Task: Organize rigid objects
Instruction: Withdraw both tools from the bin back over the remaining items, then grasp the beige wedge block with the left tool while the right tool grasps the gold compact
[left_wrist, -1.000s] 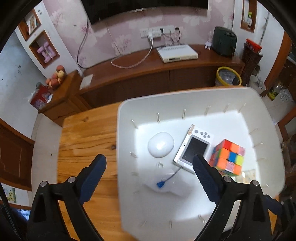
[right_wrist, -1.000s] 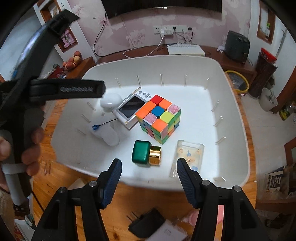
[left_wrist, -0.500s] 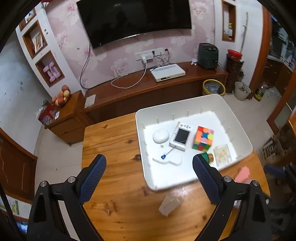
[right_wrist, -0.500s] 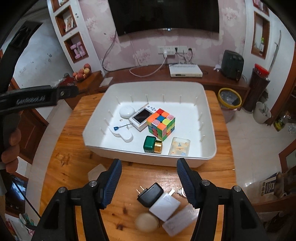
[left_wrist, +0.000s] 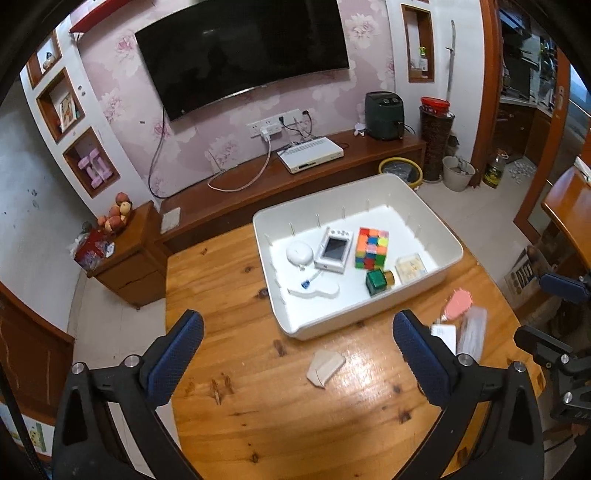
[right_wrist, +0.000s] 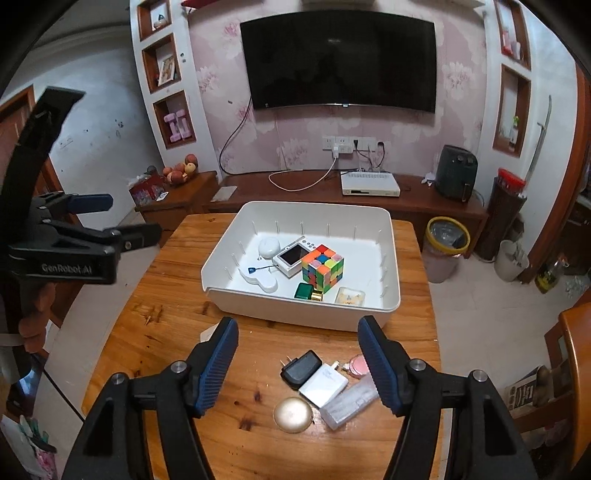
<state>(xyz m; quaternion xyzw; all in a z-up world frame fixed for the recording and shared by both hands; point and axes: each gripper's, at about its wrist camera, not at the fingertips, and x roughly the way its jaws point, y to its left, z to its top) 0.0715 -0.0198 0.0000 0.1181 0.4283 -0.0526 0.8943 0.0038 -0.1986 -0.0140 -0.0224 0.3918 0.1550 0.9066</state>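
Both the left tongs (left_wrist: 297, 354) and the right tongs (right_wrist: 298, 365) had just been opened wider, and nothing was held between them. The cube (right_wrist: 322, 269) was seen inside the white bin (right_wrist: 295, 314) on the table (right_wrist: 162, 332), at 12 o'clock from the right tongs.

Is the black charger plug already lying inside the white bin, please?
No, the black charger plug lies on the wooden table, outside the white bin.
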